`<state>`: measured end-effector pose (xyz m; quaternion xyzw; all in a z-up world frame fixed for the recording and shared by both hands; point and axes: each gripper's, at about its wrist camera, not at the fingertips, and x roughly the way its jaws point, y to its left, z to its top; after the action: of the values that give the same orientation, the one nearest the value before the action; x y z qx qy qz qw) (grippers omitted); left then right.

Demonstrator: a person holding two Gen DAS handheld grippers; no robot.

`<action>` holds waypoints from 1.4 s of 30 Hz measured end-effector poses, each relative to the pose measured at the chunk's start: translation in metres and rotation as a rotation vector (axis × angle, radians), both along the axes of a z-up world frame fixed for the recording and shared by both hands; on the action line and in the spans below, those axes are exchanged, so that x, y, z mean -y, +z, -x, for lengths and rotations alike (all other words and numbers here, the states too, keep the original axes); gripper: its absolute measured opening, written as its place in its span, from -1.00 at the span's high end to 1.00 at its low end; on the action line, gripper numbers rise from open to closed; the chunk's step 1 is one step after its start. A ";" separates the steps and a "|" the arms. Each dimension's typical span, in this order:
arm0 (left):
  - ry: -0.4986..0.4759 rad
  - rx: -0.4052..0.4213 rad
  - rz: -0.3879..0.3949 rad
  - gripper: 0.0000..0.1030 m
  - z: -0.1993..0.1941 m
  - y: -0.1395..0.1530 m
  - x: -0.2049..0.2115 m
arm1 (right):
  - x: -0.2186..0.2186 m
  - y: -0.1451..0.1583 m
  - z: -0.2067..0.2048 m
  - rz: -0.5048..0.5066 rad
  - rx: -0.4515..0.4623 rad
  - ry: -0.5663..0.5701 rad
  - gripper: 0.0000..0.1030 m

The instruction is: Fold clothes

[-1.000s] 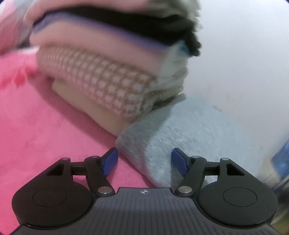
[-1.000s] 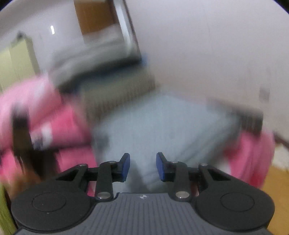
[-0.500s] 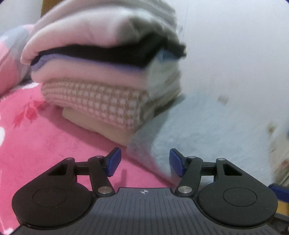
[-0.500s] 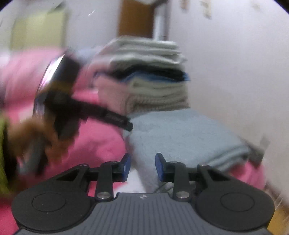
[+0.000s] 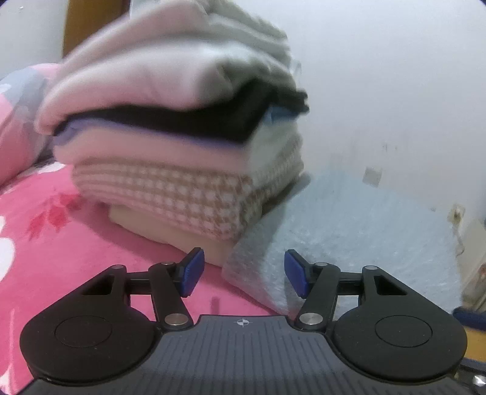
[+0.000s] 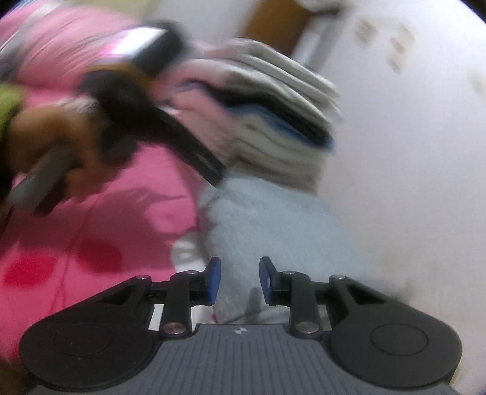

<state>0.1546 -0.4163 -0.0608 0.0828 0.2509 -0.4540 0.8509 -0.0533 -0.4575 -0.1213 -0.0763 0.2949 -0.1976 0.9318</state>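
A tall stack of folded clothes [image 5: 182,152] stands on a pink bedspread [image 5: 60,258], with pink, black, white and checked layers. Beside it on the right, against the wall, lies a folded light blue fluffy garment [image 5: 349,231]. My left gripper [image 5: 244,273] is open just short of that garment's near corner, pads apart from the cloth. In the right wrist view, my right gripper [image 6: 240,281] stands narrowly open over the near end of the light blue garment [image 6: 273,218], pressing nothing. The stack [image 6: 273,115] is behind it. A hand [image 6: 54,142] holds the left gripper, whose finger [image 6: 194,155] reaches the garment's far corner.
A white wall [image 5: 395,91] runs close along the right of the clothes, with a socket plate [image 5: 372,176] on it. A wooden door [image 5: 91,24] shows behind the stack. The pink bedspread [image 6: 106,228] spreads out to the left.
The left view has risen and rolled level, and the left jaws narrowed a little. The right view has rolled, and the hand with the left gripper now shows at its left.
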 end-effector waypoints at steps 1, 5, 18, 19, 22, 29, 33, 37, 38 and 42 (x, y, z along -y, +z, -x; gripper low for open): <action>0.002 -0.011 0.007 -0.24 0.005 0.006 -0.010 | 0.007 0.000 0.005 -0.113 0.021 -0.040 0.40; 0.020 -0.029 0.013 -0.94 0.037 0.029 -0.056 | 0.021 0.000 0.039 -0.477 0.114 -0.162 -0.04; 0.125 -0.043 0.003 -1.00 0.158 0.057 -0.154 | -0.038 0.037 0.117 -0.271 0.095 -0.408 -1.00; 0.140 -0.055 -0.003 -1.00 0.163 0.057 -0.157 | -0.042 0.037 0.122 -0.266 0.087 -0.417 -1.00; 0.162 -0.059 -0.024 -1.00 0.179 0.056 -0.165 | -0.054 0.037 0.142 -0.253 0.072 -0.430 -1.00; 0.208 -0.002 -0.040 -1.00 0.211 0.054 -0.180 | -0.072 0.036 0.169 -0.205 0.038 -0.515 -1.00; 0.232 -0.013 -0.014 -1.00 0.221 0.055 -0.190 | -0.077 0.041 0.180 -0.218 0.066 -0.547 -1.00; 0.228 -0.027 -0.078 -1.00 0.222 0.051 -0.185 | -0.081 0.044 0.185 -0.198 0.070 -0.563 -1.00; 0.224 -0.029 -0.093 -1.00 0.222 0.049 -0.184 | -0.081 0.044 0.186 -0.195 0.067 -0.563 -1.00; 0.210 -0.039 -0.122 -1.00 0.226 0.043 -0.181 | -0.081 0.044 0.185 -0.208 0.058 -0.559 -1.00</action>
<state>-0.0715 -0.2352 -0.0175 0.0990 0.3020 -0.3478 0.8821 -0.2385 -0.3766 -0.0778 0.1092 0.2964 -0.4173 0.8521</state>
